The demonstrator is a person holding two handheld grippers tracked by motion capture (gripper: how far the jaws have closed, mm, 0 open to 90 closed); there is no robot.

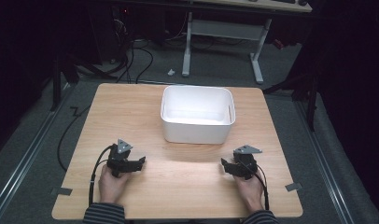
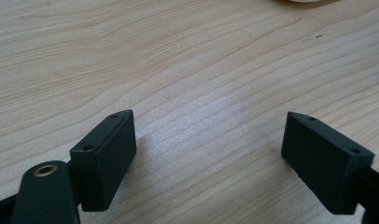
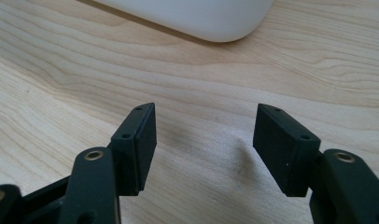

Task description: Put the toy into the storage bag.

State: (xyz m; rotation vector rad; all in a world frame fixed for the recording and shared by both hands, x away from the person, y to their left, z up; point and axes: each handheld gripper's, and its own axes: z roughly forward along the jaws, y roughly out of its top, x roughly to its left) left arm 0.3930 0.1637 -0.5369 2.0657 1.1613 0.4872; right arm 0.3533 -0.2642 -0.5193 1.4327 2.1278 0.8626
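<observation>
A white tub (image 1: 197, 114) stands on the far middle of the wooden table (image 1: 178, 186), and nothing shows inside it. The left gripper (image 1: 140, 163) rests on the near left of the table in the person's left hand (image 1: 113, 183), its jaws spread wide over bare wood. The right gripper (image 1: 223, 164) sits at the near right in the right hand (image 1: 249, 189), jaws also apart, holding nothing. Both point inward, well short of the tub.

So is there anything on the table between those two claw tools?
No. In the high view, just bare wood lies between the left gripper and the right gripper; the white tub sits farther back.
</observation>
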